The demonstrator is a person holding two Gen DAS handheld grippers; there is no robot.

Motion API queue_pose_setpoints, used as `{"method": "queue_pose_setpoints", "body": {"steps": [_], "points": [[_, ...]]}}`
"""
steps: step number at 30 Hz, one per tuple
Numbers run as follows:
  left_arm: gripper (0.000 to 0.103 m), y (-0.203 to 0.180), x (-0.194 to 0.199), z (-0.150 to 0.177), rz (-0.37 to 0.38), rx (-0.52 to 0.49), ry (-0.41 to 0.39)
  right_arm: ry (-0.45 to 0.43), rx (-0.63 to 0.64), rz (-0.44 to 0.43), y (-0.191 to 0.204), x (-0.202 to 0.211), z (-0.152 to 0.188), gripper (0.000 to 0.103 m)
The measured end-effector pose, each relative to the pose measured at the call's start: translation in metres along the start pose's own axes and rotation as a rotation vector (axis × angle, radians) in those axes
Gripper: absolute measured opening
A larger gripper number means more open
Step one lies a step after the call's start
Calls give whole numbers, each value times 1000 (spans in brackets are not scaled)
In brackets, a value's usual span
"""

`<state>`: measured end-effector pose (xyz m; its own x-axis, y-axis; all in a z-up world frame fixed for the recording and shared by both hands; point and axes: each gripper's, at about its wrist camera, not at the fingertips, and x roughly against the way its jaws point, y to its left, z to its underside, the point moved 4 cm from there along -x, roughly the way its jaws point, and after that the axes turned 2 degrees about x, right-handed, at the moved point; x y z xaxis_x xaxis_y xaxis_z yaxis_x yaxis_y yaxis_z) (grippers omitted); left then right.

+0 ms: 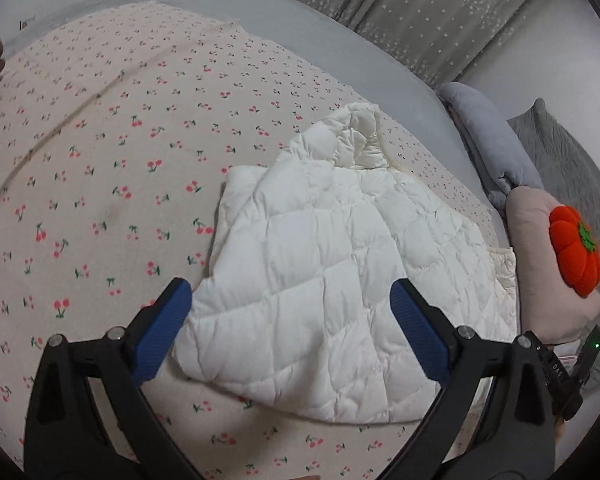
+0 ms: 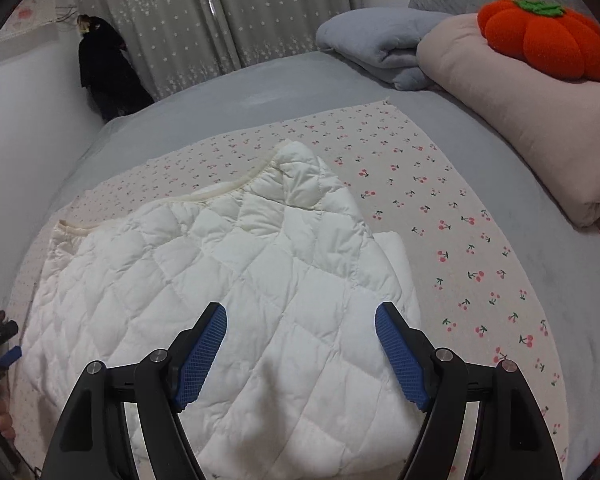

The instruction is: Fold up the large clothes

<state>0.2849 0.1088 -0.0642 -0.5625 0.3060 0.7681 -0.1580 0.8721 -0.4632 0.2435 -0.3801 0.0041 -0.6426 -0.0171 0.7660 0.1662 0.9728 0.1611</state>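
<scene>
— One white quilted jacket [image 1: 332, 280], puffy with diamond stitching, lies partly folded on the cherry-print sheet [image 1: 100, 168] spread over the grey bed [image 2: 560, 280].

— And its collar?

— Pointing toward the starred curtain [image 2: 260, 12], trim edge showing; a folded part sticks out at one side.

— The tongs?

— Both angled down above it. Left gripper [image 1: 290, 330] has its blue pads apart, gripping nothing. Right gripper [image 2: 300, 354] likewise spread wide, empty, above the jacket's near edge.

Bedroom, likely home: bed [image 2: 260, 92], folded blankets [image 2: 372, 46], curtains [image 2: 260, 12] (star-patterned).
</scene>
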Motion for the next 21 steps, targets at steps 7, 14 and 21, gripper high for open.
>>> {"method": "queue_pose_setpoints", "body": {"steps": [7,14,21], "points": [[99,43,-7,31,23,131,107,-32,57,-96,38,21,29,79],[99,51,-37,53,238,331,257,0,158,-83,70,7,48,79],[95,23,-73,59,456,427,211,-50,171,-158,106,5,47,73]]}}
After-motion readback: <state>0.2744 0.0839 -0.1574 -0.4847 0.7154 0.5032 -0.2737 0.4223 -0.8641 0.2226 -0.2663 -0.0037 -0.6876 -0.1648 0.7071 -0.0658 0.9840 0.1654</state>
